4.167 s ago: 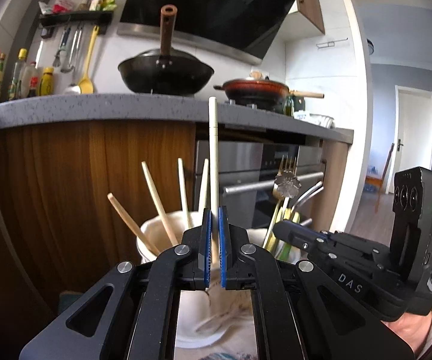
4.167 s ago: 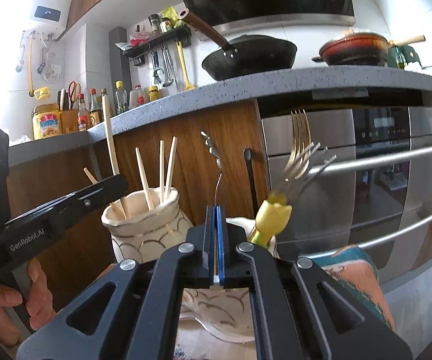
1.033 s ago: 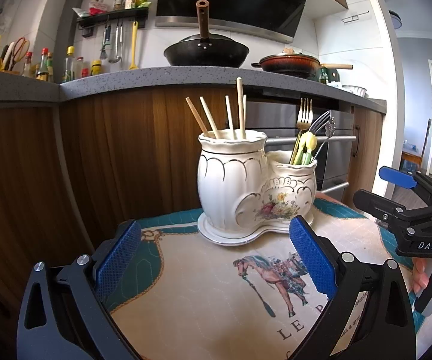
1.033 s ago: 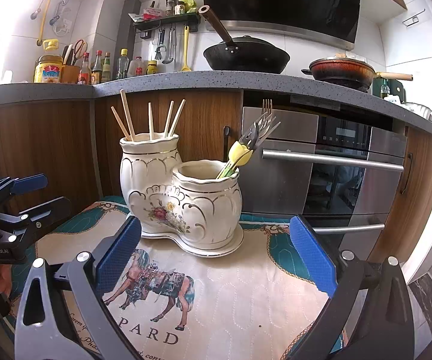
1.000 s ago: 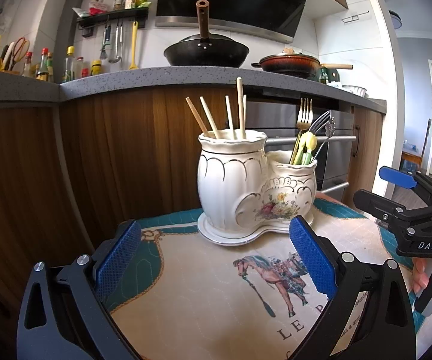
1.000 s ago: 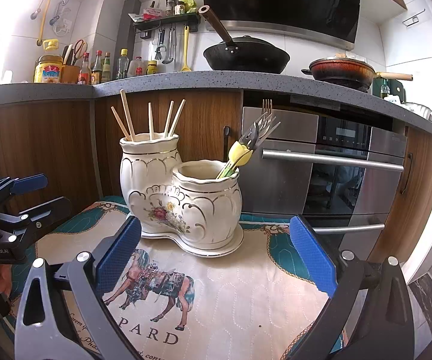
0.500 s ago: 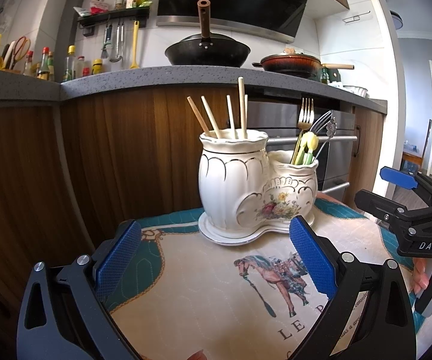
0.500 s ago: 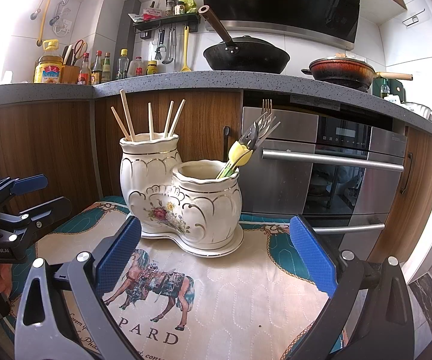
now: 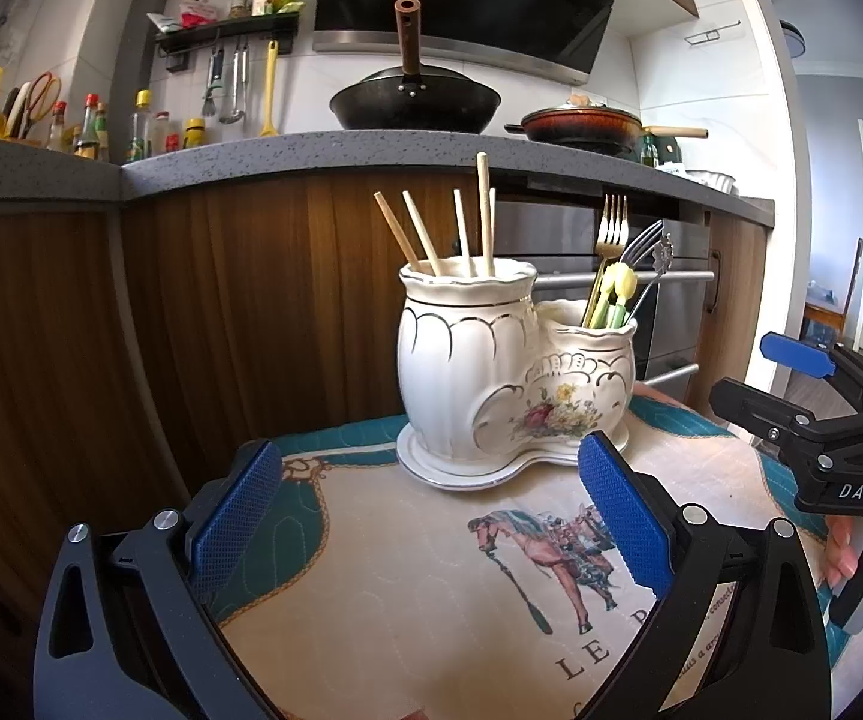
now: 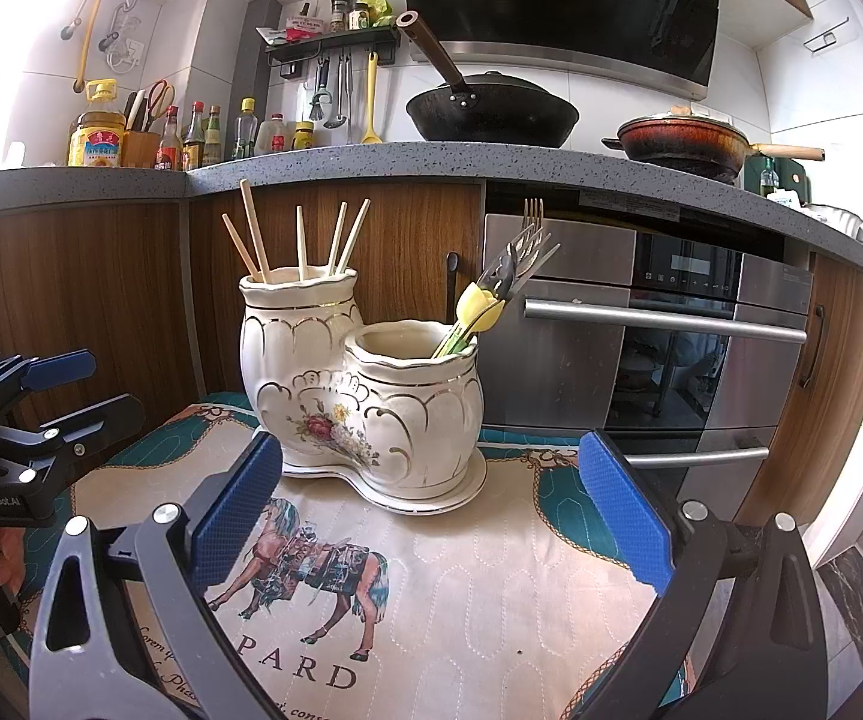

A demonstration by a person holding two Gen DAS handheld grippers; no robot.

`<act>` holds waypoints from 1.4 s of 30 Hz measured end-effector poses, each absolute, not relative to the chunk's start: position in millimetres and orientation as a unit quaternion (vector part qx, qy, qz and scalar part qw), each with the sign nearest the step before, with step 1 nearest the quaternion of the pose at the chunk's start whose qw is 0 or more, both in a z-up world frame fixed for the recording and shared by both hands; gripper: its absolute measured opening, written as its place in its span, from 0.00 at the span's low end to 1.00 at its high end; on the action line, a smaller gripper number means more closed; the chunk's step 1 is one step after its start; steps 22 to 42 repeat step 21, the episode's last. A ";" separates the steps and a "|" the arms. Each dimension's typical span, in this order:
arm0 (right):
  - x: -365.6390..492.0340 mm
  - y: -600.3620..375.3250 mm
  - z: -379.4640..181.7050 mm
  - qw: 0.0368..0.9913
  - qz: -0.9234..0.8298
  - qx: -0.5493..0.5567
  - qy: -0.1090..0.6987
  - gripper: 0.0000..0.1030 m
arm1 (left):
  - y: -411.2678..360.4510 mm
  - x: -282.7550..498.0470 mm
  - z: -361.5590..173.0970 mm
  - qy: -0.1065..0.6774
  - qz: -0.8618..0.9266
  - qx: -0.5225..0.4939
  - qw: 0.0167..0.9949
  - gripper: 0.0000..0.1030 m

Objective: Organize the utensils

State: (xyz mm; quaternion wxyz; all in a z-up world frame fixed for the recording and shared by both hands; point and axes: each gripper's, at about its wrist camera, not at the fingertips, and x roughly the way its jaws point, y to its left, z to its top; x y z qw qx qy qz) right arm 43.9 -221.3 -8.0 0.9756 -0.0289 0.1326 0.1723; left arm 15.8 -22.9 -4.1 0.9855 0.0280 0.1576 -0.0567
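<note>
A white ceramic double utensil holder (image 9: pixel 491 372) (image 10: pixel 365 390) stands on a cloth-covered table. Its taller pot holds several wooden chopsticks (image 9: pixel 482 216) (image 10: pixel 302 240). Its lower pot holds forks and yellow-green handled utensils (image 9: pixel 611 276) (image 10: pixel 497 288). My left gripper (image 9: pixel 431 516) is wide open and empty, a short way in front of the holder. My right gripper (image 10: pixel 428 510) is wide open and empty, also in front of it. Each gripper shows in the other's view: the right one (image 9: pixel 803 384) and the left one (image 10: pixel 53 384).
The table cloth (image 9: pixel 419 588) (image 10: pixel 491 588) has a horse print and teal border. Behind stand wooden kitchen cabinets (image 9: pixel 191 312), a steel oven (image 10: pixel 671 330), and a counter with a black wok (image 10: pixel 491 108), a red pan (image 10: pixel 683 141) and bottles (image 10: pixel 191 135).
4.2 s ago my left gripper was shut on a chopstick over the tall pot and my right was shut by the fork pot. Both are now open, drawn back. Barely any motion in the last second.
</note>
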 end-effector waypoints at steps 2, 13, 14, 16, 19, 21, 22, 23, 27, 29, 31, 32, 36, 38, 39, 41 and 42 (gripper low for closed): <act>44.0 -221.3 -8.0 0.976 0.172 -0.029 0.133 0.95 | -22.8 15.7 -4.0 0.157 -0.056 0.028 0.986 0.95; 44.1 -221.6 -8.1 0.976 0.172 -0.029 0.132 0.95 | -21.2 15.7 -6.6 0.154 -0.053 0.027 0.986 0.95; 44.1 -221.7 -8.1 0.976 0.172 -0.029 0.133 0.95 | -21.3 16.2 -6.9 0.156 -0.052 0.027 0.986 0.95; 44.0 -221.6 -8.1 0.976 0.172 -0.029 0.132 0.95 | -21.1 17.9 -6.9 0.162 -0.052 0.026 0.985 0.95; 44.1 -221.7 -8.1 0.976 0.172 -0.029 0.132 0.95 | -21.6 18.1 -6.5 0.164 -0.051 0.026 0.985 0.95; 44.0 -221.4 -8.1 0.976 0.172 -0.029 0.133 0.95 | -21.6 18.4 -6.5 0.165 -0.051 0.026 0.985 0.95; 44.0 -221.4 -8.1 0.976 0.172 -0.029 0.133 0.95 | -21.6 18.4 -6.5 0.165 -0.051 0.026 0.985 0.95; 44.0 -221.4 -8.1 0.976 0.172 -0.029 0.133 0.95 | -21.6 18.4 -6.5 0.165 -0.051 0.026 0.985 0.95; 44.0 -221.4 -8.1 0.976 0.172 -0.029 0.133 0.95 | -21.6 18.4 -6.5 0.165 -0.051 0.026 0.985 0.95; 44.0 -221.4 -8.1 0.976 0.172 -0.029 0.133 0.95 | -21.6 18.4 -6.5 0.165 -0.051 0.026 0.985 0.95; 44.0 -221.4 -8.1 0.976 0.172 -0.029 0.133 0.95 | -21.6 18.4 -6.5 0.165 -0.051 0.026 0.985 0.95; 44.0 -221.4 -8.1 0.976 0.172 -0.029 0.133 0.95 | -21.6 18.4 -6.5 0.165 -0.051 0.026 0.985 0.95; 44.0 -221.4 -8.1 0.976 0.172 -0.029 0.133 0.95 | -21.6 18.4 -6.5 0.165 -0.051 0.026 0.985 0.95; 44.0 -221.4 -8.1 0.976 0.172 -0.029 0.133 0.95 | -21.6 18.4 -6.5 0.165 -0.051 0.026 0.985 0.95; 44.0 -221.4 -8.1 0.976 0.172 -0.029 0.133 0.95 | -21.6 18.4 -6.5 0.165 -0.051 0.026 0.985 0.95; 44.0 -221.4 -8.1 0.976 0.172 -0.029 0.133 0.95 | -21.6 18.4 -6.5 0.165 -0.051 0.026 0.985 0.95; 44.0 -221.4 -8.1 0.976 0.172 -0.029 0.133 0.95 | -21.6 18.4 -6.5 0.165 -0.051 0.026 0.985 0.95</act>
